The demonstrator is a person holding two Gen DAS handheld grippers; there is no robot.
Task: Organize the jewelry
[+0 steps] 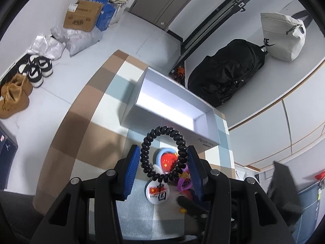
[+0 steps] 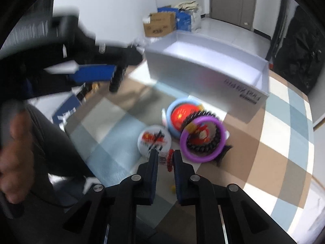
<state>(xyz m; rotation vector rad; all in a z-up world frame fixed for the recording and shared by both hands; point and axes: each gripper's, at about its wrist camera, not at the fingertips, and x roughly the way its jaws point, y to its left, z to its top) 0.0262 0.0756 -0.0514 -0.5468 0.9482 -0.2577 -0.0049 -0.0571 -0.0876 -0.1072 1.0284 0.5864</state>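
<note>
Checked cloth in tan, pale blue and white covers the table (image 1: 85, 126), with a pale tiled floor beyond. Nearest in the left wrist view, the left claw (image 1: 163, 167) stands partly open with a black coil hair tie (image 1: 162, 152) between its blue pads; the ring faces the camera, its top rising past the fingertips, and whether the pads actually press it I cannot tell. Below and behind the tie lie a white round badge (image 1: 157, 192) with red marks and a black character, a red and blue badge (image 1: 167, 160) with yellow stars, and a purple ring (image 1: 185, 183). Ahead of the claw sits an open white box (image 1: 172, 105), long axis running left to right, its printed lettering too blurred to read. Only the right wrist view shows the right claw (image 2: 165, 160), nearly closed on a small red toothed piece (image 2: 170, 160), with the pile just ahead and the purple ring lying flat over a second black coil (image 2: 203, 140). Far off, cardboard boxes (image 1: 82, 16) carry unreadable print.
</note>
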